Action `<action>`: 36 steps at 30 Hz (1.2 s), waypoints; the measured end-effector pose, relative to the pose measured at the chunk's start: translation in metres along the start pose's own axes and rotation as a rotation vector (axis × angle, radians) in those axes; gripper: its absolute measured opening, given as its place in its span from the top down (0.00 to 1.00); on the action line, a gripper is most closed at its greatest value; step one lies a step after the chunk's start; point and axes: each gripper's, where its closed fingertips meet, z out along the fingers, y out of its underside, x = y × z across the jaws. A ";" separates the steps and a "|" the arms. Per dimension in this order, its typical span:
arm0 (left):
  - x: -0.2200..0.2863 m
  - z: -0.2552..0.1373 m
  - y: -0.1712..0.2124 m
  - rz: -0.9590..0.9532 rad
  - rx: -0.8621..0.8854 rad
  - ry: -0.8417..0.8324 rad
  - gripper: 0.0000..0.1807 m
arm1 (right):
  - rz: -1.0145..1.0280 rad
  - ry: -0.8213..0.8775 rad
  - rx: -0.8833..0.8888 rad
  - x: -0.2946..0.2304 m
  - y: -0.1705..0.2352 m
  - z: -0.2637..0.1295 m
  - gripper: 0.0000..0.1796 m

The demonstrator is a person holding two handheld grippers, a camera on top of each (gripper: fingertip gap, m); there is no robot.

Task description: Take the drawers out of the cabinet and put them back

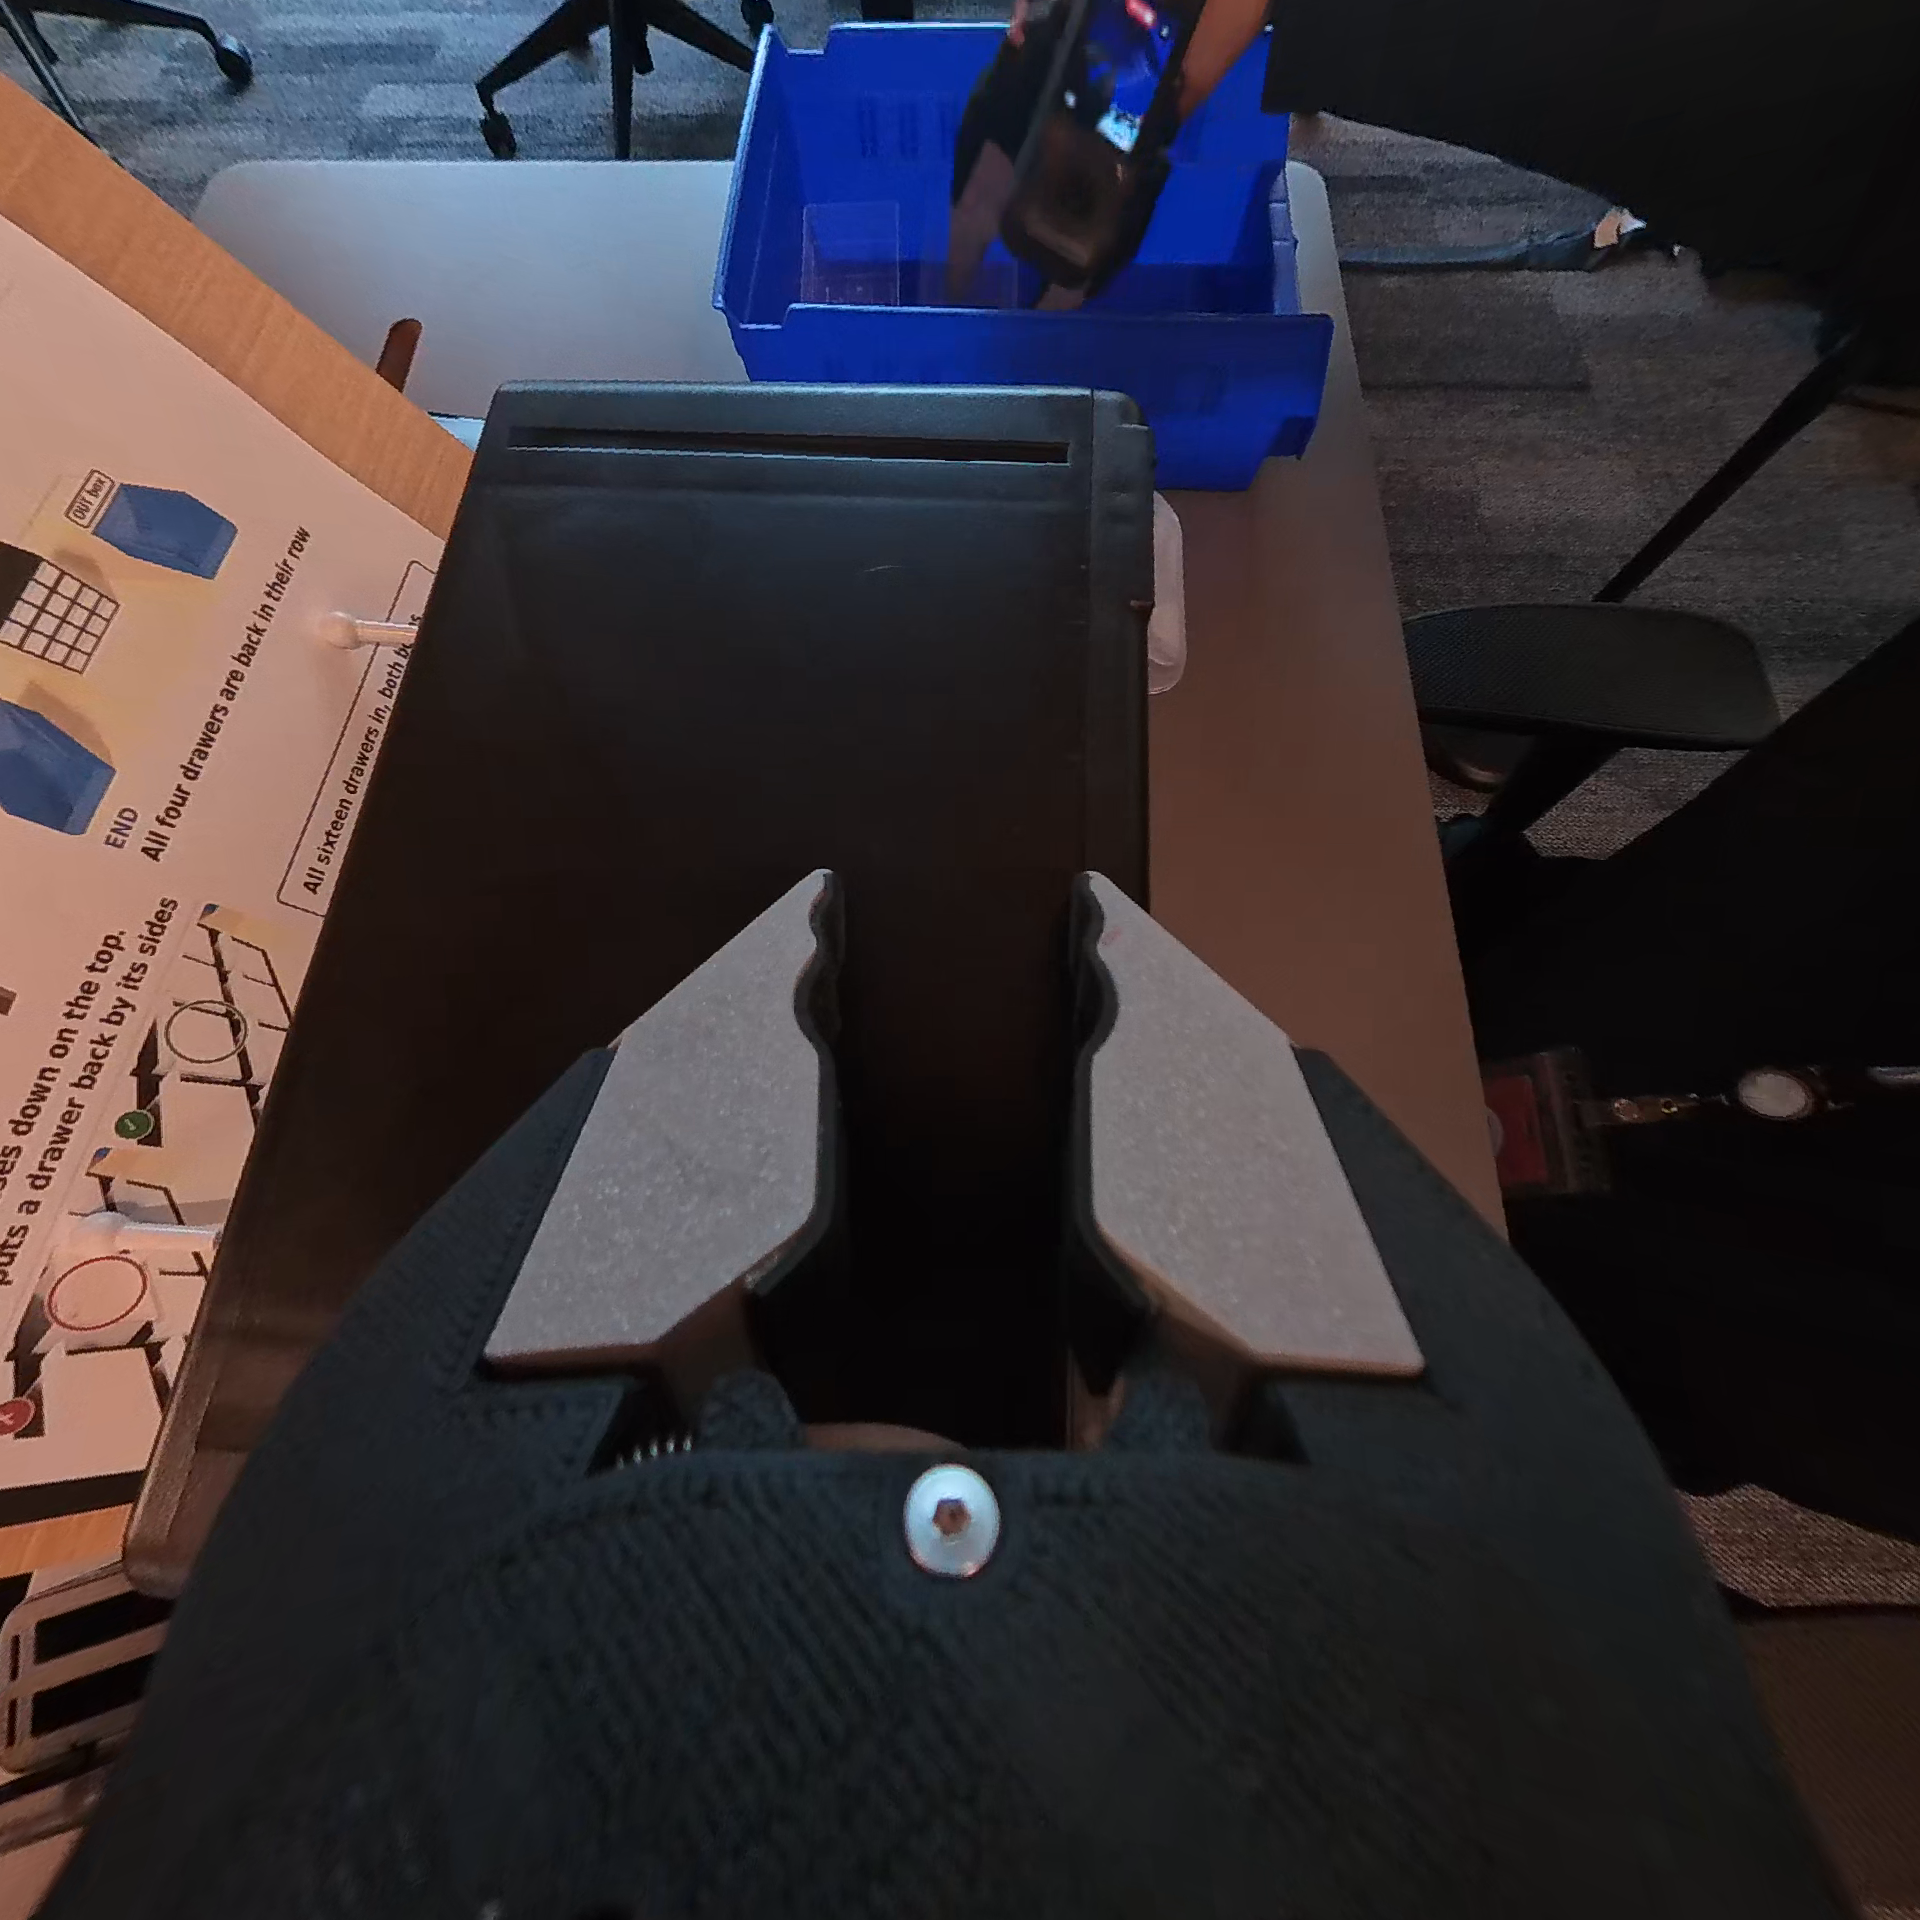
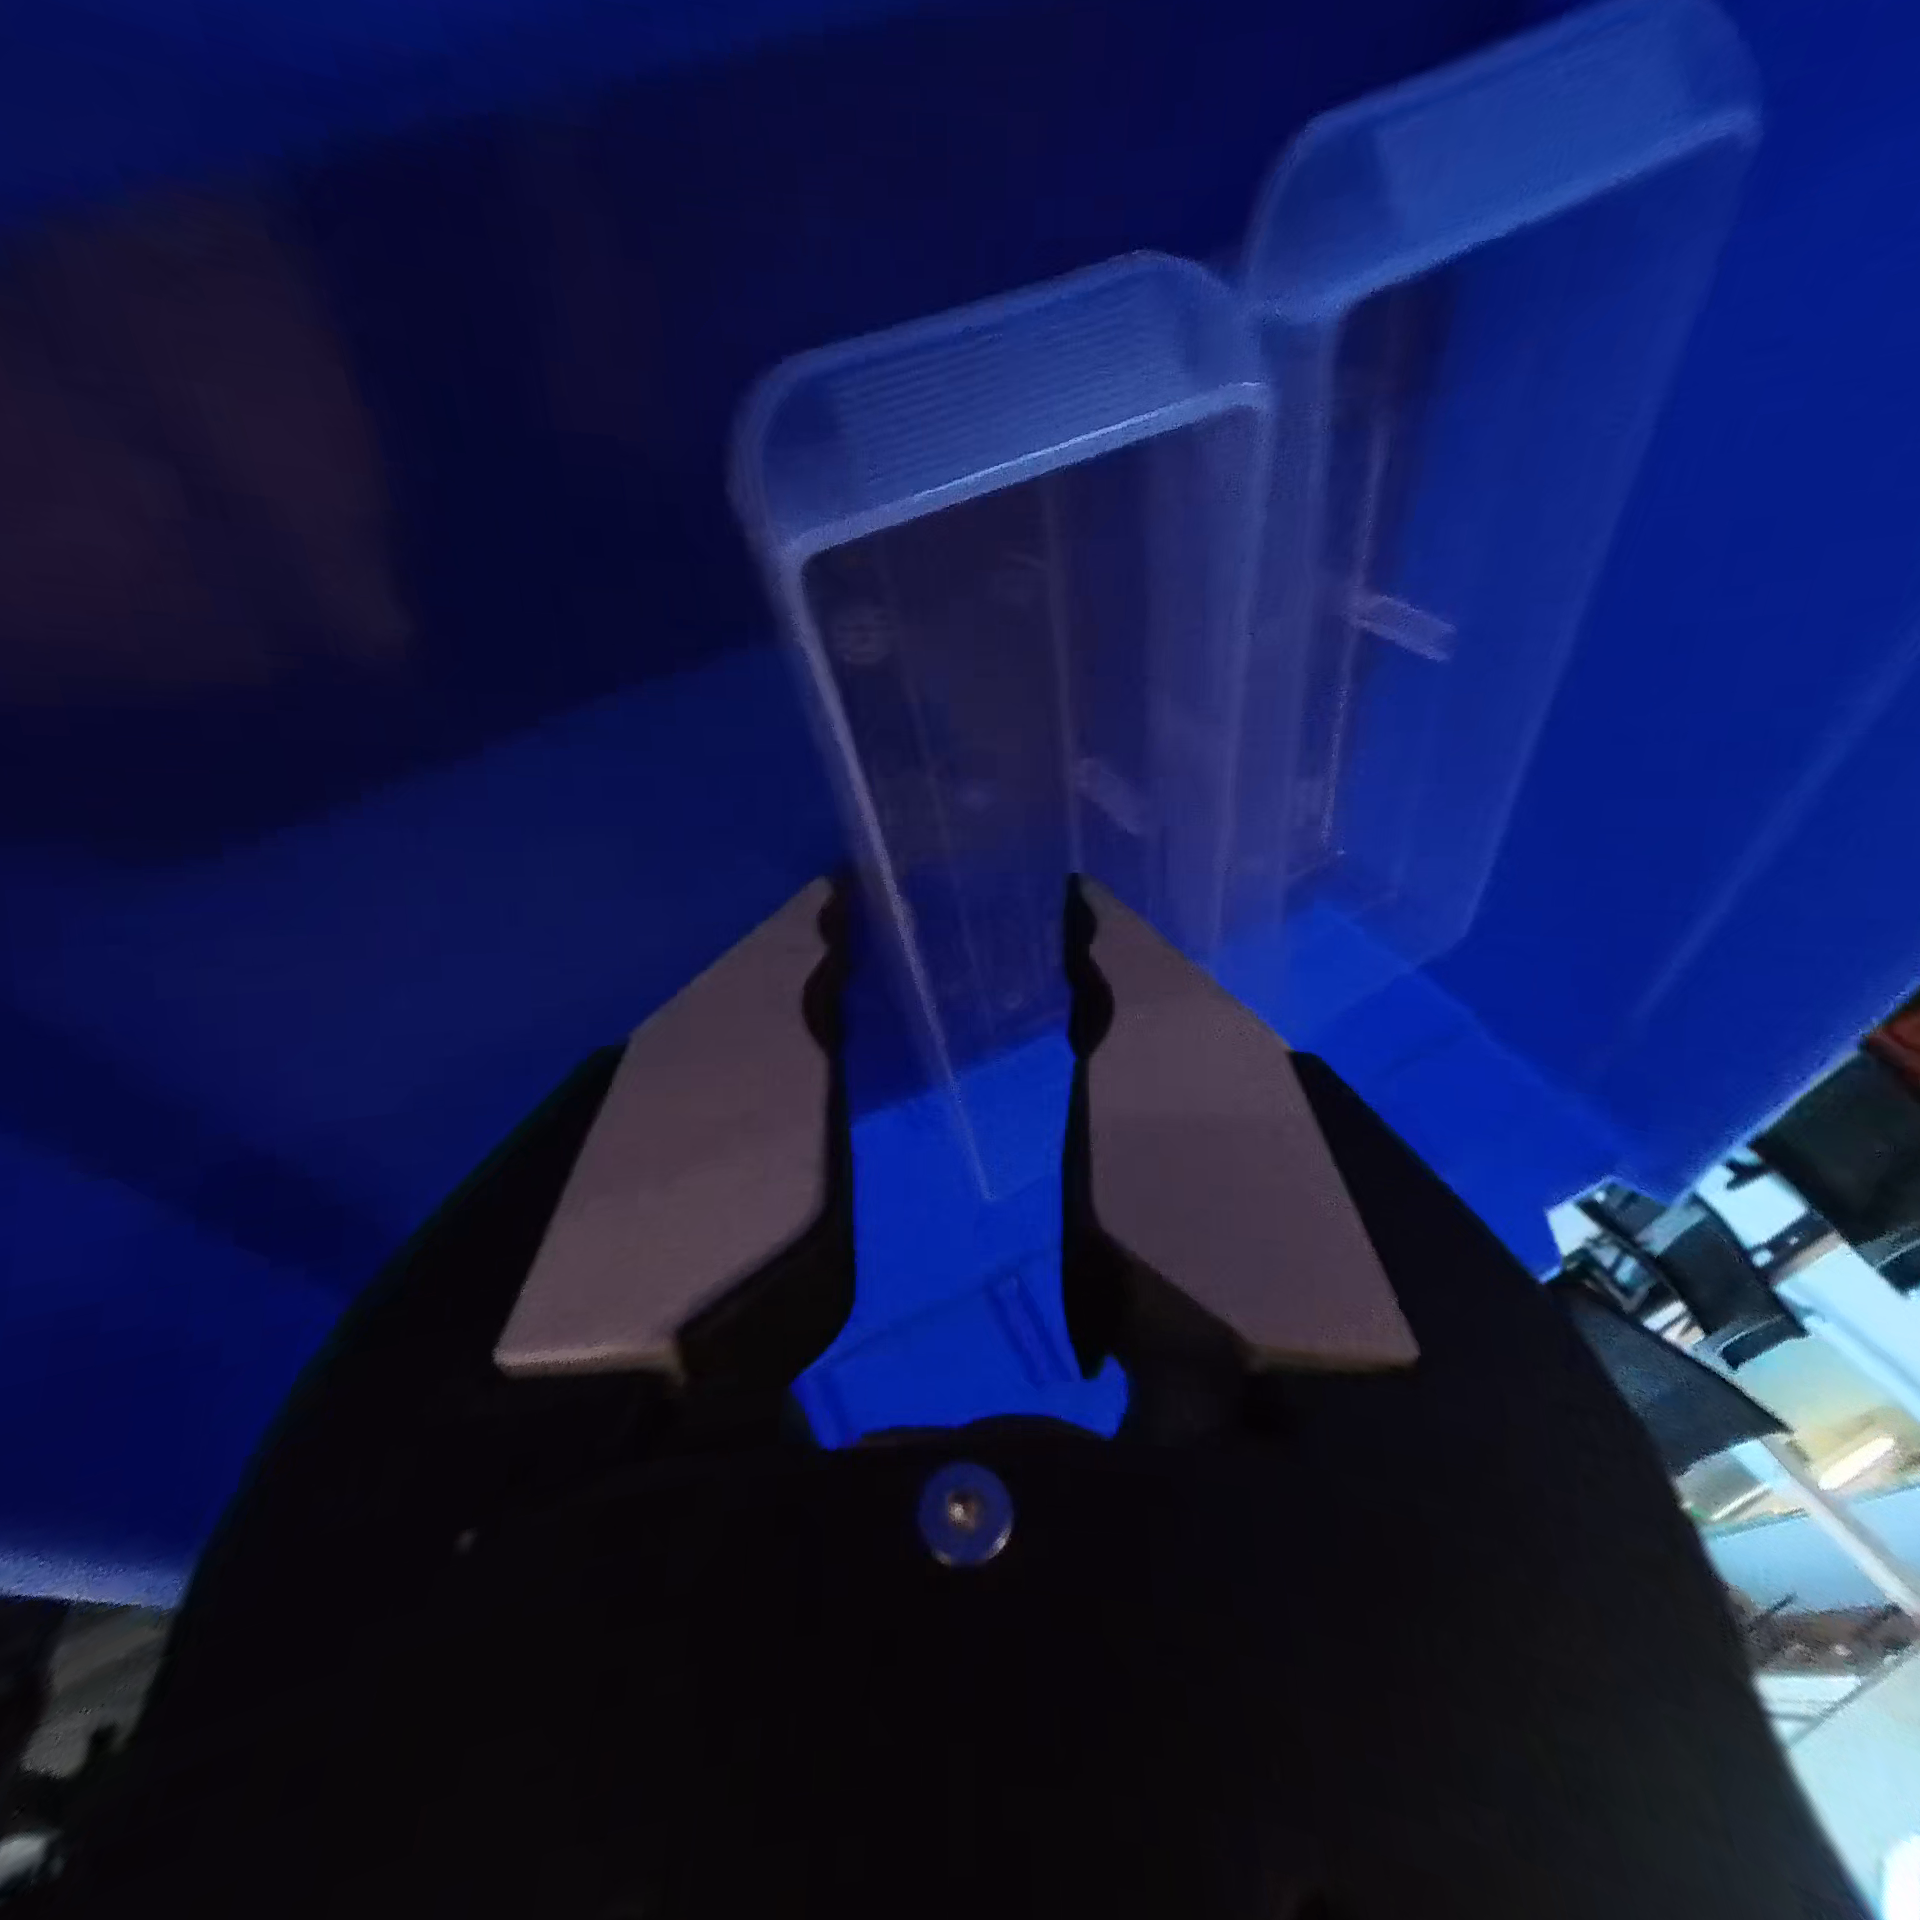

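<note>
Left tongs point(image 1: 956, 914): fingers parted, hovering over the black top of the cabinet point(image 1: 790, 644); nothing sits between the fingers, and contact with the cabinet top cannot be judged from this angle. The cabinet stands on the bench point(image 1: 1278, 831), its far edge running close to the near wall of a blue bin point(image 1: 1018, 353). A clear drawer front point(image 1: 1166, 597) juts out from the cabinet's right side.

Blue bin sits toward the far end of the bench, just beyond the cabinet. Inside it, by the left wall, a clear drawer point(image 1: 852, 255) rests on the floor of the bin. The right tongs point(image 1: 1049, 281) reach down into the bin from above, seen far off in the left wrist view.

Right tongs point(image 2: 956, 914), own view: fingers parted with a clear drawer point(image 2: 997, 644) between the tips; picture is motion-blurred, so whether the pads actually press its walls cannot be told. A second clear drawer point(image 2: 1507, 468) lies just beside it on the right, the two apparently touching along their long sides. Blue bin wall point(image 2: 416, 312) fills the background.

A printed instruction sheet point(image 1: 156, 727) on a cardboard panel point(image 1: 208, 343) lies along the left of the cabinet.
</note>
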 end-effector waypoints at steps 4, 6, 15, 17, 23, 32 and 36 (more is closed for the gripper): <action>0.000 0.000 0.000 -0.001 0.001 -0.003 0.76 | 0.025 -0.043 0.010 -0.010 0.003 -0.016 0.78; 0.000 0.000 0.000 -0.001 0.002 -0.004 0.76 | 0.083 -0.010 0.081 -0.007 -0.004 -0.038 0.79; 0.000 0.000 0.000 -0.003 0.002 -0.005 0.76 | 0.193 0.197 0.862 -0.047 -0.161 -0.241 0.65; 0.000 0.000 0.000 -0.004 0.002 -0.008 0.76 | 0.121 0.138 0.970 -0.087 -0.215 -0.266 0.68; 0.000 0.000 0.000 -0.007 0.002 -0.009 0.76 | 0.263 -0.062 1.116 -0.159 -0.369 -0.249 0.71; 0.001 0.000 0.000 -0.003 0.001 -0.008 0.75 | 0.780 -0.399 1.318 -0.116 -0.441 -0.212 0.67; 0.001 0.000 0.000 0.003 0.003 0.000 0.77 | 0.898 -0.273 1.362 -0.100 -0.445 -0.210 0.71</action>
